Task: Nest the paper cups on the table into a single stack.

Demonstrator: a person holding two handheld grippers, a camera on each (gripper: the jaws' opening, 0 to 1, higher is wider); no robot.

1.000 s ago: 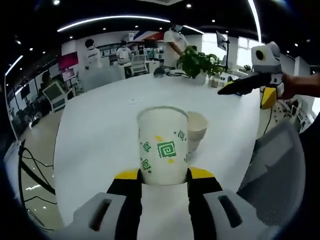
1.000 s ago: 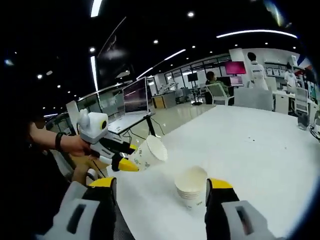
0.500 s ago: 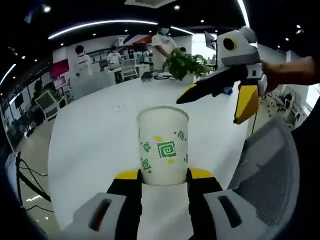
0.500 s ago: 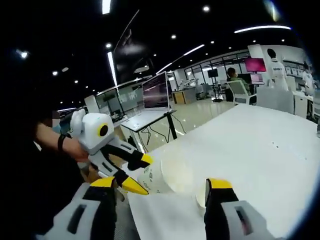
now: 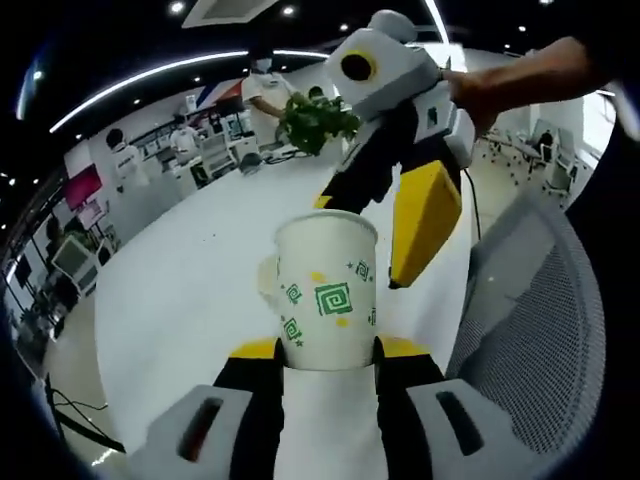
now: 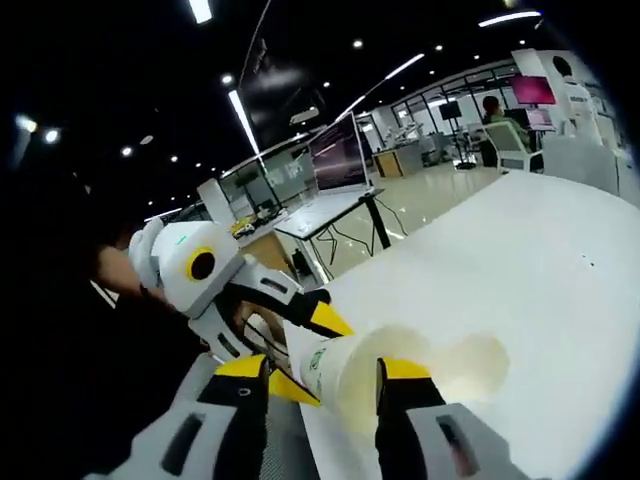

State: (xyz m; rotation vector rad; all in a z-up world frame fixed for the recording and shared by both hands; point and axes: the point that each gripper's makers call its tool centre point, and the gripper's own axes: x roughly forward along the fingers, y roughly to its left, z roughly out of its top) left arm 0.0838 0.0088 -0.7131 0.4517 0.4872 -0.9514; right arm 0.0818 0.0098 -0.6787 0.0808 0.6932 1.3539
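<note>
A white paper cup [image 5: 326, 295] with green square spirals stands upright between my left gripper's [image 5: 325, 350] yellow-tipped jaws, which are shut on its lower half. My right gripper [image 5: 362, 240] reaches in from the upper right, one yellow finger [image 5: 425, 215] just right of the cup's rim and the other behind it. In the right gripper view the same cup [image 6: 345, 378] lies mouth-on between my right gripper's [image 6: 320, 368] jaws, which are narrowed but still open. The left gripper [image 6: 315, 355] holds it from the left. A nested stack of cups [image 6: 480, 355] sits on the white table [image 6: 540, 260], partly hidden behind the held cup [image 5: 265, 280].
A grey mesh chair back [image 5: 530, 330] stands close on the right. A potted plant [image 5: 315, 118] sits at the table's far end, with people and desks beyond. A monitor on a stand [image 6: 340, 160] is off the table's edge. A hand [image 5: 500, 85] holds the right gripper.
My right gripper has swung in close to the held cup and its jaws have narrowed around the rim. The left gripper keeps its hold on the cup.
</note>
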